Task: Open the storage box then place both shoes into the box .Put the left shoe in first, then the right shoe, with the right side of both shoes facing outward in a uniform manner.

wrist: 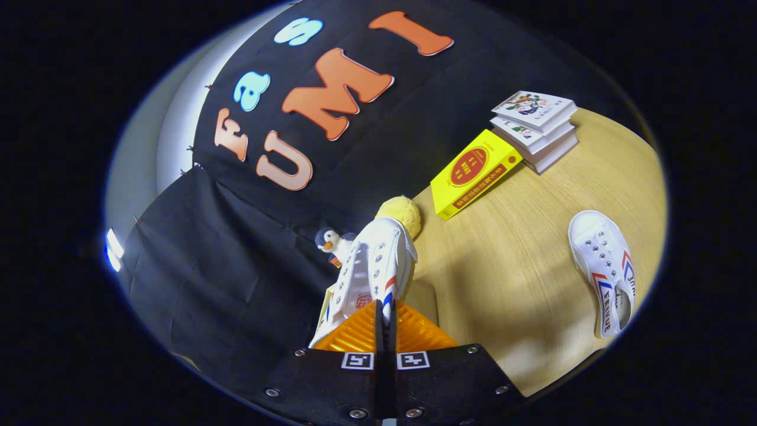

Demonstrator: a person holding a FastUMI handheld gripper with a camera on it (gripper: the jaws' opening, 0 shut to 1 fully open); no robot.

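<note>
Clamping the side wall of a white canvas shoe (374, 266) between its 2 orange fingers (355, 334), the gripper (384, 322) held that shoe lifted, toe pointing ahead toward a yellow plush ball (402, 214) and a small penguin toy (332, 241) against the black cloth wall. Well off to the right of the fingers, the second white shoe (603, 269) lay on the wooden table (508, 266), while beyond it a yellow book (473, 173) leaned against a stack of 3 white books (535, 127)
</note>
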